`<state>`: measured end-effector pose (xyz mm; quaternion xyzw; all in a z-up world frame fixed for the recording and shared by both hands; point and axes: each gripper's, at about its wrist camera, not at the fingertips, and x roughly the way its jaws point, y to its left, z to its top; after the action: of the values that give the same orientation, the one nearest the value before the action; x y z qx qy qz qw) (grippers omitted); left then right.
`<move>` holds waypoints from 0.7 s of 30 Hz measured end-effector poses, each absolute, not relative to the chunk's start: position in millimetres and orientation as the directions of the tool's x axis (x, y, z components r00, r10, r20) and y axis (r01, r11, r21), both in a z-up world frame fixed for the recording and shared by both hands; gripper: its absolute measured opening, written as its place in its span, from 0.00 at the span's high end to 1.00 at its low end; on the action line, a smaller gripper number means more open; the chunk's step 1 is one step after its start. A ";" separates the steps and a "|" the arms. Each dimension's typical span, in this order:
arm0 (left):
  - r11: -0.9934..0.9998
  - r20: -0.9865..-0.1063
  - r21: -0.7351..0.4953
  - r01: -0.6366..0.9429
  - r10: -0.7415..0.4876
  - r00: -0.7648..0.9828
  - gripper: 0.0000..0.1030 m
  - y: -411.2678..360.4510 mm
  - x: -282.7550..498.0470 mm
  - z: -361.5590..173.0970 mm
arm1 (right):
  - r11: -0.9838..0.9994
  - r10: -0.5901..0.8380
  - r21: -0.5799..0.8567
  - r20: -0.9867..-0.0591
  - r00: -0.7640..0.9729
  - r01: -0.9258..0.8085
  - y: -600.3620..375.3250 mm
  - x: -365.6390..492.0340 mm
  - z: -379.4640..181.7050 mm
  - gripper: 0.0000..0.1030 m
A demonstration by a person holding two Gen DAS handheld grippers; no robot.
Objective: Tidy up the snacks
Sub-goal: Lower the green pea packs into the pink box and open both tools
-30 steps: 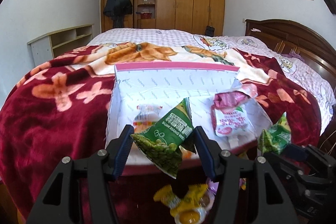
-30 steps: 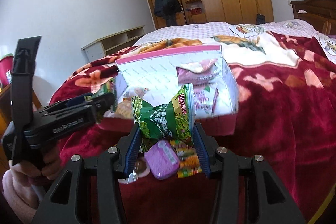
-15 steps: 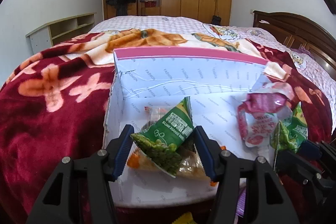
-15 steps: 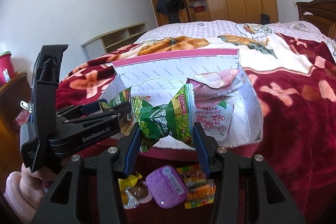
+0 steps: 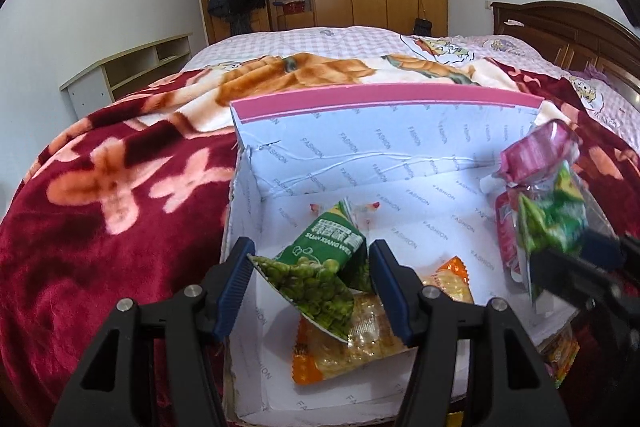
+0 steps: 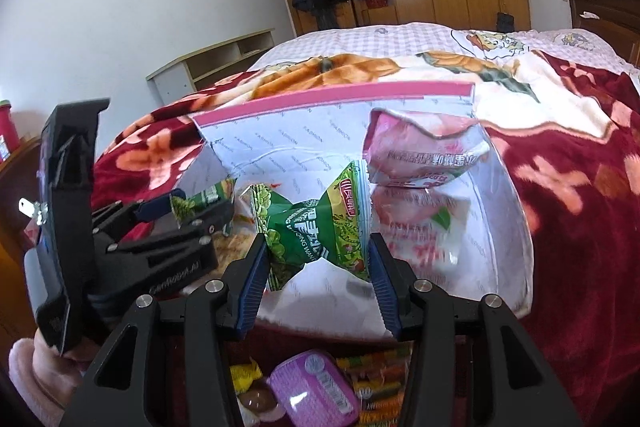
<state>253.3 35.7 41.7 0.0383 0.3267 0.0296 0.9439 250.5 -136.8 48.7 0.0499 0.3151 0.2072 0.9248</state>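
Bed (image 5: 100,211): red flowered blanket, unchanged.

Box (image 5: 360,131): white, pink-rimmed, on the bed; both views now sit closer to it than a second ago.

Left gripper (image 5: 312,277): clamped on a green pea packet (image 5: 320,259), now held over the box floor above an orange packet (image 5: 360,343); earlier it hung short of the box's near edge.

Right gripper (image 6: 318,261): clamped on a green snack (image 6: 316,223), grip unchanged, now nearer the box's near edge beside the pink pouch (image 6: 416,151).

Purple tub (image 6: 312,387): on the bed below, outside the box.
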 end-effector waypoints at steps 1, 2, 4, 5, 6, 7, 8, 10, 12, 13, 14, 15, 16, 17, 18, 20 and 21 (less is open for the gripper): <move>0.995 -0.615 0.097 -0.032 0.085 0.784 0.39 35.7 253.7 41.4 | 0.911 0.411 0.222 -0.563 0.717 -0.348 -136.3 253.4 48.5 0.52; 0.994 -0.617 0.104 -0.031 0.089 0.782 0.39 35.5 254.4 41.1 | 0.912 0.409 0.222 -0.566 0.716 -0.345 -135.9 256.2 48.1 0.52; 0.994 -0.619 0.107 -0.027 0.088 0.780 0.39 36.2 256.6 41.5 | 0.916 0.400 0.219 -0.574 0.714 -0.337 -135.8 263.0 46.6 0.52; 0.994 -0.622 0.108 -0.026 0.088 0.778 0.39 36.8 257.2 41.4 | 0.918 0.394 0.215 -0.578 0.715 -0.333 -136.0 265.8 45.8 0.52; 0.993 -0.622 0.111 -0.026 0.090 0.778 0.39 36.6 257.3 41.1 | 0.921 0.387 0.213 -0.584 0.713 -0.326 -137.0 269.4 44.5 0.52; 0.993 -0.621 0.116 -0.028 0.094 0.778 0.39 36.4 257.2 40.7 | 0.921 0.388 0.217 -0.588 0.710 -0.324 -137.9 271.7 43.5 0.52; 0.993 -0.621 0.119 -0.027 0.095 0.778 0.39 36.1 257.1 40.3 | 0.919 0.394 0.228 -0.591 0.704 -0.323 -139.4 274.1 42.2 0.52; 0.992 -0.615 0.124 -0.025 0.096 0.782 0.39 35.2 256.3 39.8 | 0.915 0.403 0.247 -0.598 0.693 -0.319 -142.9 278.4 39.7 0.52; 0.992 -0.617 0.127 -0.025 0.099 0.781 0.39 35.5 257.4 39.6 | 0.916 0.401 0.246 -0.596 0.696 -0.317 -145.0 280.2 40.5 0.52; 0.992 -0.617 0.124 -0.024 0.096 0.781 0.39 35.8 257.8 39.6 | 0.916 0.401 0.245 -0.594 0.697 -0.318 -144.9 280.7 40.9 0.52; 0.992 -0.616 0.121 -0.022 0.092 0.782 0.39 35.9 257.6 39.6 | 0.915 0.404 0.246 -0.593 0.696 -0.321 -145.1 281.8 41.0 0.52; 0.992 -0.613 0.120 -0.024 0.093 0.784 0.39 36.5 257.8 39.2 | 0.913 0.407 0.249 -0.593 0.695 -0.323 -145.4 283.1 40.7 0.52; 0.993 -0.609 0.118 -0.026 0.093 0.788 0.39 36.7 257.5 38.8 | 0.912 0.409 0.251 -0.591 0.695 -0.324 -145.5 284.3 40.6 0.51; 0.993 -0.601 0.114 -0.027 0.090 0.794 0.37 36.6 255.9 38.5 | 0.911 0.412 0.253 -0.589 0.696 -0.326 -145.7 285.7 40.6 0.51; 0.994 -0.595 0.110 -0.024 0.085 0.799 0.35 35.9 255.2 38.1 | 0.910 0.414 0.255 -0.587 0.696 -0.326 -145.8 286.5 40.6 0.51; 0.993 -0.588 0.115 -0.018 0.083 0.805 0.32 33.1 253.7 37.7 | 0.910 0.414 0.253 -0.584 0.699 -0.328 -145.4 287.3 40.4 0.49; 0.993 -0.585 0.119 -0.018 0.085 0.806 0.31 31.7 253.3 37.9 | 0.912 0.411 0.247 -0.582 0.702 -0.328 -145.5 286.8 40.1 0.45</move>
<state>253.3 31.6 37.9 0.0538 0.3100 0.0271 0.9488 286.8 -145.5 40.1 0.0623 0.3296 0.2007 0.9204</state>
